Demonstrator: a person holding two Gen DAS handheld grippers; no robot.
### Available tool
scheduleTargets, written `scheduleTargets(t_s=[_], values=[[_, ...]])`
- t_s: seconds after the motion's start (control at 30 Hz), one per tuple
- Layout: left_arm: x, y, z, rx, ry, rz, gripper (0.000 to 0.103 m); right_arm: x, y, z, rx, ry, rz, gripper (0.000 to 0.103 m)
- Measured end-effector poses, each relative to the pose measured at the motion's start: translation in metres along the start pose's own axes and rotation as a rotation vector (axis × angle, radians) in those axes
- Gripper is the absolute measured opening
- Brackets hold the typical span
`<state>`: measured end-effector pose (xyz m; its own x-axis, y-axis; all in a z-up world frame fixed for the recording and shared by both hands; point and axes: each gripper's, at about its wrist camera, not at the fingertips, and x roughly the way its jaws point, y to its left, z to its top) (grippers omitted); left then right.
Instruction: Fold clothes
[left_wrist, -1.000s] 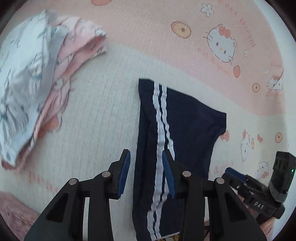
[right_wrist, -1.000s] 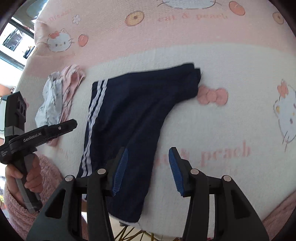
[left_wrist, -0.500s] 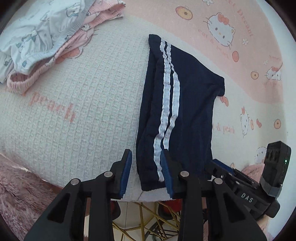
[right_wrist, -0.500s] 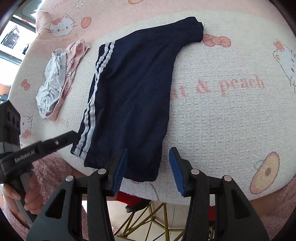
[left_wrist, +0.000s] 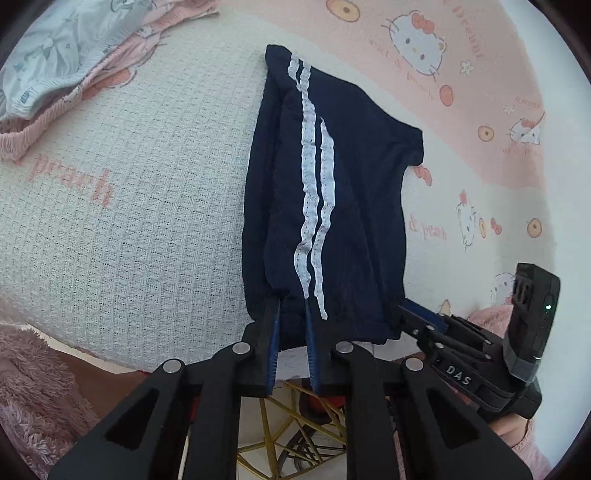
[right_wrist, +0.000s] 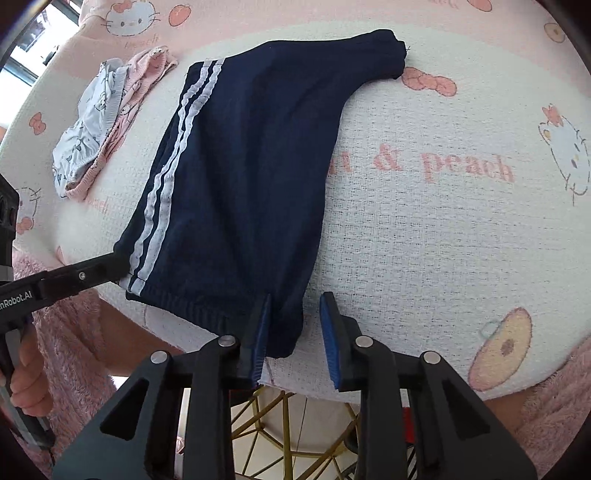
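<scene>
Navy shorts (left_wrist: 351, 184) with two white stripes lie flat on the cloth-covered table, one hem at the near edge. My left gripper (left_wrist: 291, 306) points down at that hem beside the stripes. Its jaws are closing and pinch a pucker of the fabric. In the right wrist view the shorts (right_wrist: 251, 166) stretch away from my right gripper (right_wrist: 295, 295), whose jaws are closing around the near right corner. The right pad (right_wrist: 328, 325) stands clear of the fabric. The left gripper's finger (right_wrist: 96, 271) shows at the striped corner.
A pile of pale blue and pink clothes (left_wrist: 74, 55) lies at the far left of the Hello Kitty cloth (left_wrist: 129, 221). Below the table's near edge is a gold wire frame (left_wrist: 280, 424). A hand (right_wrist: 29, 373) in a fluffy pink sleeve holds the left gripper.
Both grippers drew back along the shorts to the hem at the near table edge. Both pairs of jaws narrowed, and the left one has pinched the hem.
</scene>
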<state>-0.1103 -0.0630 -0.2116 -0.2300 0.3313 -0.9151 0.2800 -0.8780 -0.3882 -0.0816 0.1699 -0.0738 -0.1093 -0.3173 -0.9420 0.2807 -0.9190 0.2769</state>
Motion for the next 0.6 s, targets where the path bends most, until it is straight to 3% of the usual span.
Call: scheduleTargets(t_s=[0.03,0.17,0.3,0.37,0.43,0.5,0.6], values=[[0.003,-0.001,-0.001,0.011,0.009,0.035,0.014,-0.002,0.0,0.0,0.008,-0.006,0.031,0.028],[-0.003,0.003,0.004,-0.019,-0.001,-0.012,0.015,-0.009,0.0,0.001,0.031,-0.044,0.097,0.029],[-0.007,0.009,0.006,-0.039,-0.02,-0.026,0.017,-0.013,0.0,0.004,0.038,-0.076,0.09,0.032],[0.0,0.007,0.006,-0.018,0.01,0.025,0.017,-0.01,0.001,0.005,0.044,-0.075,0.088,0.033],[0.007,0.006,0.004,0.002,0.042,0.076,0.021,0.0,0.002,0.005,0.032,-0.04,0.02,0.034],[0.005,0.007,0.004,-0.007,0.046,0.067,0.026,0.006,0.001,0.005,0.025,-0.021,-0.031,0.033],[-0.011,0.014,0.008,-0.039,-0.015,0.014,0.028,-0.002,-0.007,0.007,0.051,-0.05,-0.013,0.034]])
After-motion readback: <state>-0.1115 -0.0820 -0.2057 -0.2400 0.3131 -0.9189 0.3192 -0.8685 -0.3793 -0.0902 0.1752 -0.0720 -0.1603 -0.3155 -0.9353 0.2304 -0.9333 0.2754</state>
